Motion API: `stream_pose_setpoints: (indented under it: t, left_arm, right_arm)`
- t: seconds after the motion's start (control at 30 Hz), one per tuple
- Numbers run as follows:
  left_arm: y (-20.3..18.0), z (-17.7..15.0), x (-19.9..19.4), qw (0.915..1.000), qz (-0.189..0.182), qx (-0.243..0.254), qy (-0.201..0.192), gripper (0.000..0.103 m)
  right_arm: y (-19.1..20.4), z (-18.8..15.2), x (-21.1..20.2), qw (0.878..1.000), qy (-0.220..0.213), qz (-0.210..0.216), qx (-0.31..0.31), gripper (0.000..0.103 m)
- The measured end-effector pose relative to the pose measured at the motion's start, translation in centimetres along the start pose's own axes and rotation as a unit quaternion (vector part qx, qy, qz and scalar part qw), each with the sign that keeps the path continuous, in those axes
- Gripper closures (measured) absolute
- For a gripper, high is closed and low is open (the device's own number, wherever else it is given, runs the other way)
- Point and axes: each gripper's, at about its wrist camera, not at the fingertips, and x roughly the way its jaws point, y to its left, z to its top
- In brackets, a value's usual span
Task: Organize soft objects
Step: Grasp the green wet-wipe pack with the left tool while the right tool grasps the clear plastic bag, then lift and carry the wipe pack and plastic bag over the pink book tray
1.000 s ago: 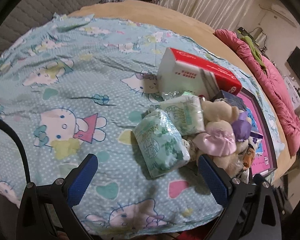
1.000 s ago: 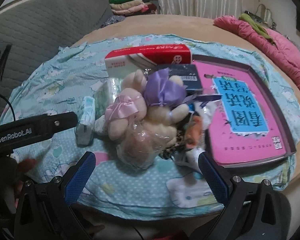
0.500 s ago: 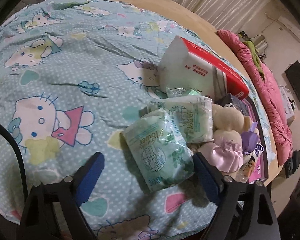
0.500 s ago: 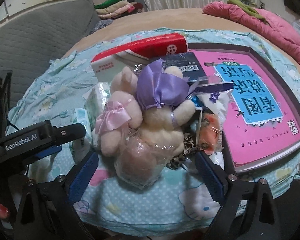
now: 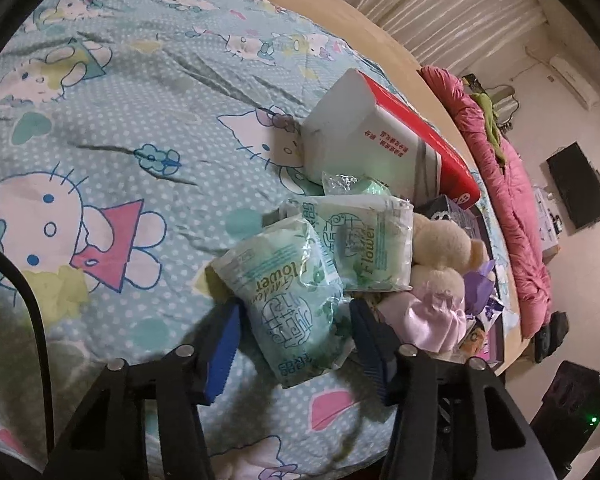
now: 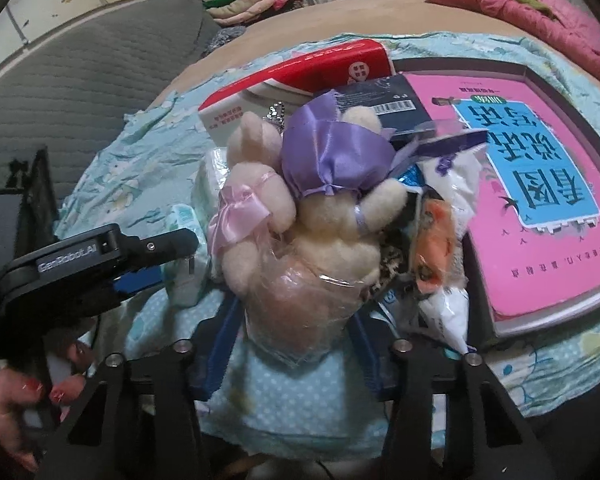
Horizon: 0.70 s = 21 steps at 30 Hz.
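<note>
Left wrist view: low over the patterned sheet [image 5: 112,128], looking forward between its own blue fingers [image 5: 222,346], very near a green tissue pack [image 5: 288,300], toward the curtains and pink quilt at far right. Right wrist view: equally low and close, facing a pair of plush bears [image 6: 300,200] from the bed's near edge, grey sofa beyond at left. Shared by both: the bears, the red-and-white tissue box [image 5: 384,148] [image 6: 300,76], tissue packs, with the left gripper [image 6: 156,264] showing in the right view.
</note>
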Motion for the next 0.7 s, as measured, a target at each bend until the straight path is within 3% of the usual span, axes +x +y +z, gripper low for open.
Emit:
stream_pose_setpoints:
  t: [0.2, 0.43, 0.7]
  left_arm:
    - [0.2, -0.2, -0.5, 1.0000, -0.002, 0.005, -0.007, 0.059]
    - [-0.7, -1.3, -3.3, 0.9984, 0.015, 0.034, -0.042, 0.059]
    - [-4.6, -2.5, -6.0, 0.9904, 0.031, 0.110, -0.077, 0.059]
  right_arm:
    - [-0.6, -0.1, -1.0, 1.000, -0.005, 0.017, 0.006, 0.055]
    - [0.0, 0.7, -3.2, 0.999, -0.036, 0.024, -0.017, 0.055]
    - [-0.6, 1.9, -7.2, 0.995, -0.098, 0.023, -0.027, 0.056]
